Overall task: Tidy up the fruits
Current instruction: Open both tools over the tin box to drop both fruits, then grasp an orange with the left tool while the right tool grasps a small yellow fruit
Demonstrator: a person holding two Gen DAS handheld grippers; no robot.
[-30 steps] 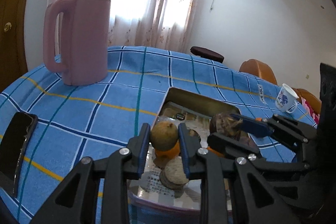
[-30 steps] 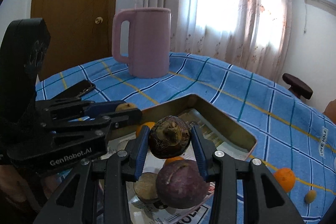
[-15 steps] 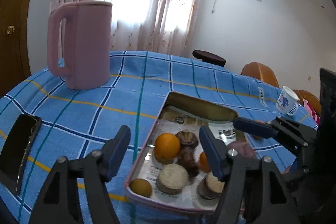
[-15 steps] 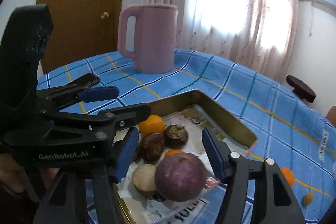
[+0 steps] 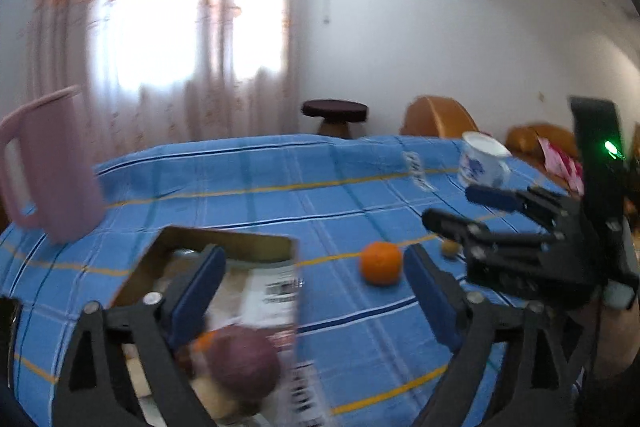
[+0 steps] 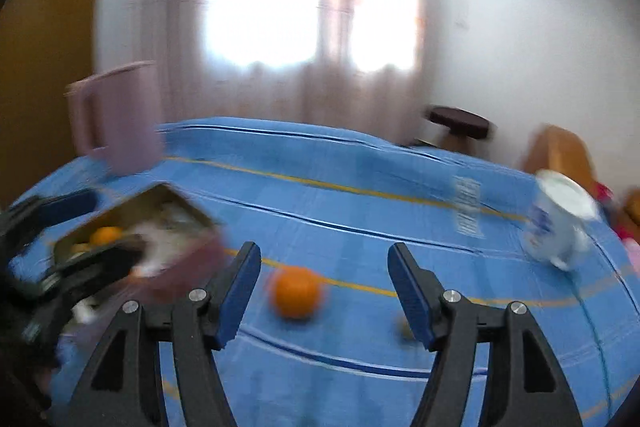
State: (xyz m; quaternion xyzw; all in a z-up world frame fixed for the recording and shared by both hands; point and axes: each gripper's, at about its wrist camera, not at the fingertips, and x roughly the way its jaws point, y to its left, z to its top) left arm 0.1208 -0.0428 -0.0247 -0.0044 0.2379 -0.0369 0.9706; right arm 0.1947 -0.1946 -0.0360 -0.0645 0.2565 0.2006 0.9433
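Right wrist view: right gripper (image 6: 324,287) opening, empty, blue pads either side of orange (image 6: 296,291) on blue checked tablecloth (image 6: 360,195). Left gripper (image 5: 316,291) opening, holding nothing, over tray (image 5: 224,241) edge with purple fruit (image 5: 244,361). Farther back: white mug (image 6: 560,223), pink pitcher (image 6: 116,115).

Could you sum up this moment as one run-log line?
left gripper: jaws opening, empty | right gripper: jaws opening, empty | orange: loose on tablecloth | tray: holds fruit
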